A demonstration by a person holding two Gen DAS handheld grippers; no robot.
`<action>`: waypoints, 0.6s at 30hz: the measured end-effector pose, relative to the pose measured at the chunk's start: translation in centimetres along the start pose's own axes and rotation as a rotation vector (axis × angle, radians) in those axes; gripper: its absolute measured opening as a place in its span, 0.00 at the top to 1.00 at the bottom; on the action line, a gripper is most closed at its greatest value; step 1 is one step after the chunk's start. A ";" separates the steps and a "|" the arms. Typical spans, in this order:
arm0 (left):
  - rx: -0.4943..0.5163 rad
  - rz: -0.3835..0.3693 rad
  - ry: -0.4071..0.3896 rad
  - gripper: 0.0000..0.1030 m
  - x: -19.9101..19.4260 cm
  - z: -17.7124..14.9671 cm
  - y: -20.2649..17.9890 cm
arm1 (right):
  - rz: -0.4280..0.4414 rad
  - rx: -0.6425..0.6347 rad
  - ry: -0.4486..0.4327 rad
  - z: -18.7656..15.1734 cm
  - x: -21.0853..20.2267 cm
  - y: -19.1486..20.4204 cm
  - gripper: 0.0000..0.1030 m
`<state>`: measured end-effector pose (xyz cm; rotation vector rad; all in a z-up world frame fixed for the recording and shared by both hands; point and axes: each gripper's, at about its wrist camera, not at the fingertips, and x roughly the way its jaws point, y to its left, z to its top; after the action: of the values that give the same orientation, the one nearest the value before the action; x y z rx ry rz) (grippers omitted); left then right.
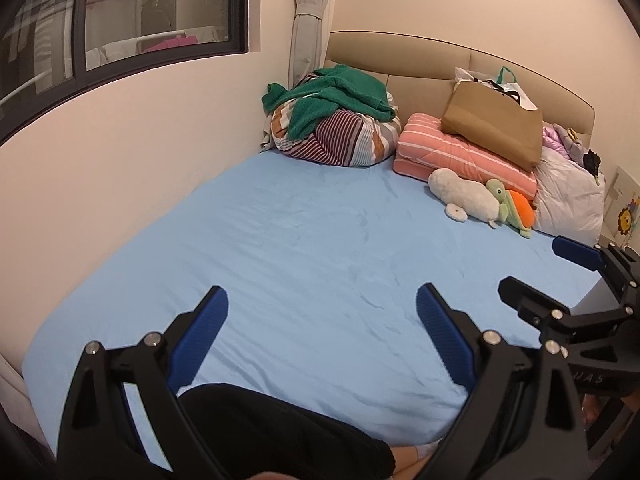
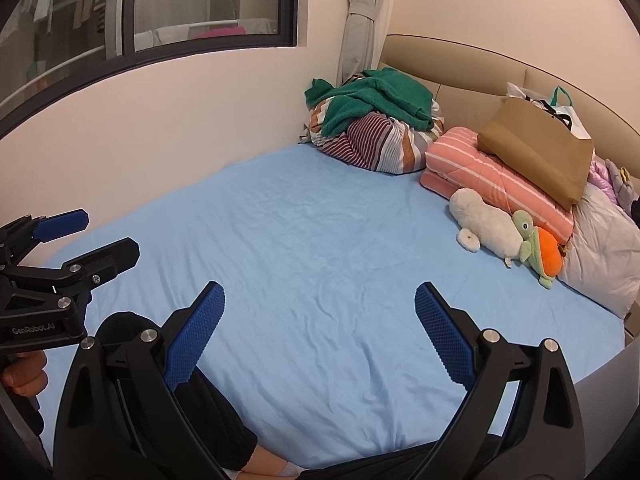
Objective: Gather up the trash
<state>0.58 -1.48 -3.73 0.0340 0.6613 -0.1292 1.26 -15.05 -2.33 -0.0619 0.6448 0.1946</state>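
My left gripper (image 1: pixel 322 300) is open and empty above the near end of a bed with a light blue sheet (image 1: pixel 304 248). My right gripper (image 2: pixel 320 300) is open and empty over the same sheet (image 2: pixel 328 248). Each gripper shows in the other's view: the right one at the right edge (image 1: pixel 532 268), the left one at the left edge (image 2: pixel 104 236). A brown paper bag (image 1: pixel 494 128) with plastic bags in it lies on a pink striped quilt by the headboard; it also shows in the right wrist view (image 2: pixel 538 152). No loose trash shows on the sheet.
A striped bedding bundle with a green towel (image 1: pixel 336 120) sits in the far corner. A pink folded quilt (image 1: pixel 460 152), white plush (image 1: pixel 464 194), turtle plush (image 1: pixel 514 208) and white pillow (image 1: pixel 568 196) line the headboard. A wall with a window runs along the left. My knee in black shorts (image 1: pixel 280 428) is at the bottom.
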 end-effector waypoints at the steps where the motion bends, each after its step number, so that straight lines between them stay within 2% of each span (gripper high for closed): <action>1: 0.002 -0.002 -0.001 0.08 0.0 0.0 0.0 | -0.002 -0.001 0.001 0.0 0.0 0.0 0.10; 11: 0.033 0.012 0.002 0.08 -0.1 -0.4 -0.3 | 0.004 -0.010 0.011 -0.4 0.4 0.0 0.10; 18: 0.058 0.060 -0.004 0.08 -0.2 -0.8 -0.8 | 0.005 -0.010 0.011 -0.4 0.5 0.0 0.10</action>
<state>-0.15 -2.16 -4.24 0.1091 0.6518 -0.0905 1.36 -15.01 -2.96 -0.0708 0.6546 0.2019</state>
